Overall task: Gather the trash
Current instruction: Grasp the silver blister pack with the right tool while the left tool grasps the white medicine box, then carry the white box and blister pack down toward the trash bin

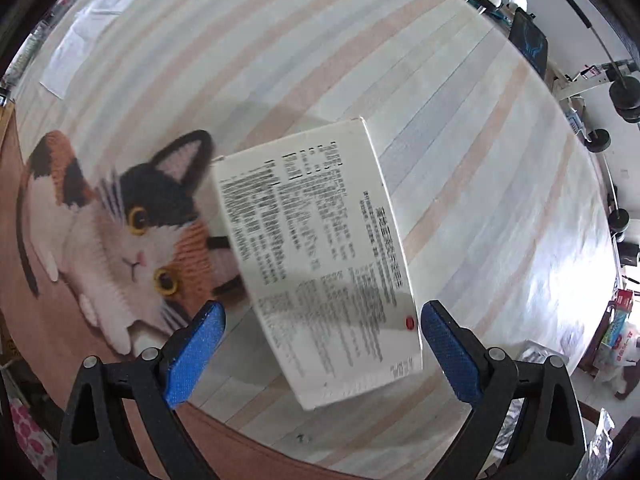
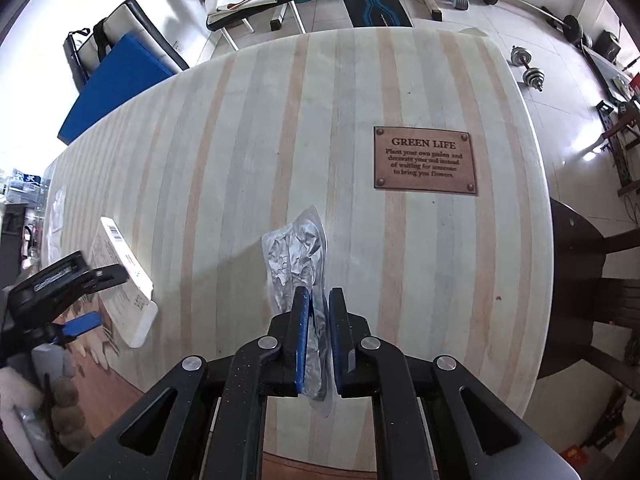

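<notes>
A flat white box (image 1: 320, 256) with printed black text lies on the striped table, one end over a cat-picture mat (image 1: 120, 232). My left gripper (image 1: 320, 344) is open, its blue pads on either side of the box's near end, apparently not touching it. The box (image 2: 120, 280) and the left gripper (image 2: 76, 300) also show at the left of the right wrist view. My right gripper (image 2: 319, 332) is shut on a crumpled silver foil packet (image 2: 296, 256), which sticks out forward over the table.
The striped table (image 2: 420, 260) carries a brown "GREEN LIFE" plaque (image 2: 425, 164) at the right. A clear plastic wrapper (image 1: 76, 52) lies at the far left. A dark chair (image 2: 580, 300) stands at the table's right side. Weights and benches stand on the floor beyond.
</notes>
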A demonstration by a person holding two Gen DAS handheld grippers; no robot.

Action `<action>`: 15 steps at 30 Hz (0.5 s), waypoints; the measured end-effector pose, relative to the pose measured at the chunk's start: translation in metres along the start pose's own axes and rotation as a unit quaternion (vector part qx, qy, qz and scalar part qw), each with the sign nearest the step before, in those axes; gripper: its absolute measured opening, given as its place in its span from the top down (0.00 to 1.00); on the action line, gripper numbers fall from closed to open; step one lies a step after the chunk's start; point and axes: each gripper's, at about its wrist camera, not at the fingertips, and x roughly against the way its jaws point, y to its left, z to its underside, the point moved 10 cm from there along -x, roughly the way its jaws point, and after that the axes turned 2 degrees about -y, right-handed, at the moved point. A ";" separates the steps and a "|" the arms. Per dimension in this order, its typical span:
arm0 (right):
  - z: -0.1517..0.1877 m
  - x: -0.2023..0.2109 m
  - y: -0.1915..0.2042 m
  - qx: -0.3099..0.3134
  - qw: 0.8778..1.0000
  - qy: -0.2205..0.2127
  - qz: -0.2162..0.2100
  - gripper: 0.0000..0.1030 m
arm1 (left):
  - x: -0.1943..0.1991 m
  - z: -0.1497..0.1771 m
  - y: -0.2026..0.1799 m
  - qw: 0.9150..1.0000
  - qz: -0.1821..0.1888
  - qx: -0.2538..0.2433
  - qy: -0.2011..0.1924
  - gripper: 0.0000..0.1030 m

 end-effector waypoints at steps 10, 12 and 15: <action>-0.004 -0.017 0.034 0.041 0.999 0.007 0.008 0.89 | 0.007 0.009 -0.011 0.995 -0.031 -0.078 -0.045 0.25; -0.003 -0.016 0.045 0.062 0.998 0.004 0.013 0.89 | 0.009 0.023 -0.003 0.992 -0.049 -0.100 -0.053 0.25; 0.000 -0.012 0.066 0.100 0.995 -0.002 0.022 0.89 | 0.011 0.044 0.010 0.990 -0.062 -0.111 -0.060 0.25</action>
